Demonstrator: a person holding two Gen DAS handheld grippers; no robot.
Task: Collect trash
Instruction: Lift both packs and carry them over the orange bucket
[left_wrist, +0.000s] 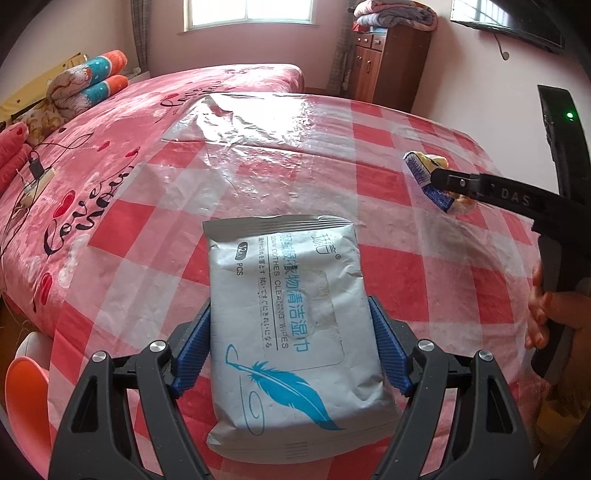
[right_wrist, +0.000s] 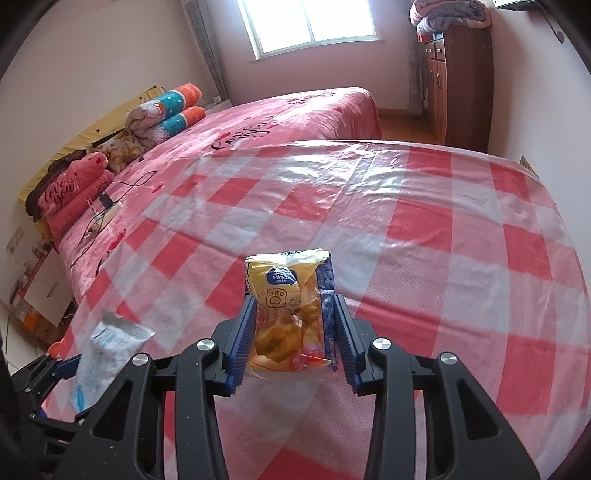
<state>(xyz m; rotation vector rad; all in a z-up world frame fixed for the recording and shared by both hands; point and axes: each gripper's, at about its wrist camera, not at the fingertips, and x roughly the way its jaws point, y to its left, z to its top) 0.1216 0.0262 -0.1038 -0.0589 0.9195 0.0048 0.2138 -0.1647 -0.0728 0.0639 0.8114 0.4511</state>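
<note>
Nearest to us, our left gripper (left_wrist: 291, 350) is clenched on a white wet-wipes pack (left_wrist: 291, 328), its blue pads pressing both long sides. The pack is above the near edge of the red checked table cover (left_wrist: 388, 280). Our right gripper (right_wrist: 291, 325) grasps a yellow snack wrapper (right_wrist: 288, 314) upright, above the same cover and to the right of the pack. Beyond the cover is a pink bed (right_wrist: 295, 114).

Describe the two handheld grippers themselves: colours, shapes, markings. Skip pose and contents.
The left gripper and right gripper match: black plastic scissor-like linkages with silver round bolts and blue ribbed finger pads. From the left wrist view, the right one's finger side reads "DAS", with a green light on its body.
</note>
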